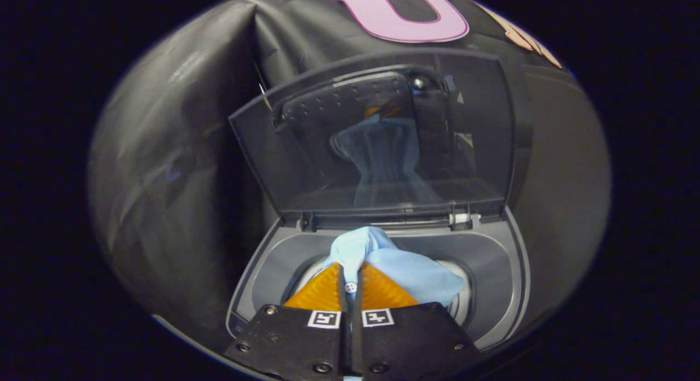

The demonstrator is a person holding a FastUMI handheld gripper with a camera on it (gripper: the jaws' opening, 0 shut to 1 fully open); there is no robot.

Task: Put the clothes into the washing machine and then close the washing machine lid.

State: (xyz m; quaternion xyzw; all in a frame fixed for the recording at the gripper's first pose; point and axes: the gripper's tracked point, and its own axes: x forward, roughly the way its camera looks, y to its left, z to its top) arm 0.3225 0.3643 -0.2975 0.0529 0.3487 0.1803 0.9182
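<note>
While the lid (383,140) of the top-loading washing machine (495,271) is being held fully raised, tilted back toward the booth's black cloth wall (180,168), the tongs (351,277) are being kept almost completely closed over the round drum opening (462,299). A light blue garment (404,266) is being pinched between the 2 fingers (322,291): a fold of the cloth is being squeezed in the narrow slit between them, and a small white button is being shown in that slit. Both fingers are pressing on the fabric. Above the fingertips, the garment is being bunched into a rounded lump, just in front of the lid's hinge line (459,220). To the right of the fingers, the rest of the cloth is being draped outward and downward over the drum opening, so that the garment is being held above the mouth of the machine, partly hanging into it. The grey top panel of the machine is being seen curving around the opening on both sides. In the dark, glossy inner face of the lid, a dim reflection of the blue garment and of the tongs is being shown. How far the cloth is reaching down inside the drum cannot be told.
</note>
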